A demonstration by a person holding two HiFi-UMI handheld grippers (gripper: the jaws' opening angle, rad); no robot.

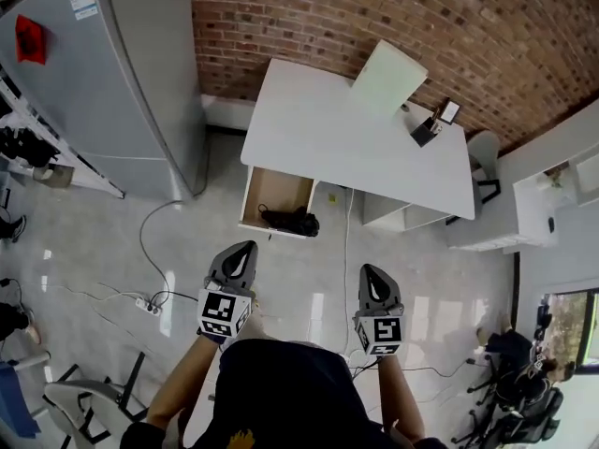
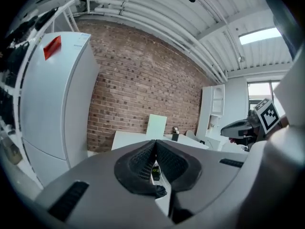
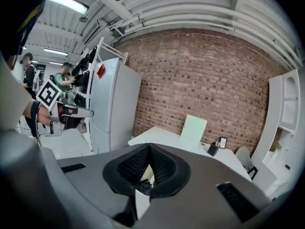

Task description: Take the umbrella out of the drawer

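The white desk (image 1: pixel 365 143) stands against the brick wall, and its drawer (image 1: pixel 271 190) is pulled open at the front left. A black folded umbrella (image 1: pixel 292 221) lies along the drawer's front edge. My left gripper (image 1: pixel 248 246) is shut and empty, hanging above the floor just short of the drawer. My right gripper (image 1: pixel 367 270) is also shut and empty, farther right and a little farther back. In the left gripper view the left gripper (image 2: pixel 155 143) points at the desk (image 2: pixel 131 138). In the right gripper view the right gripper (image 3: pixel 149 148) faces the desk (image 3: pixel 162 138).
A tall grey refrigerator (image 1: pixel 122 73) stands left of the desk. A power strip (image 1: pixel 147 304) and cables lie on the tiled floor. On the desk are a pale green board (image 1: pixel 388 75) and a pen holder (image 1: pixel 426 131). Chairs stand at the right (image 1: pixel 485 152) and lower left (image 1: pixel 84 402).
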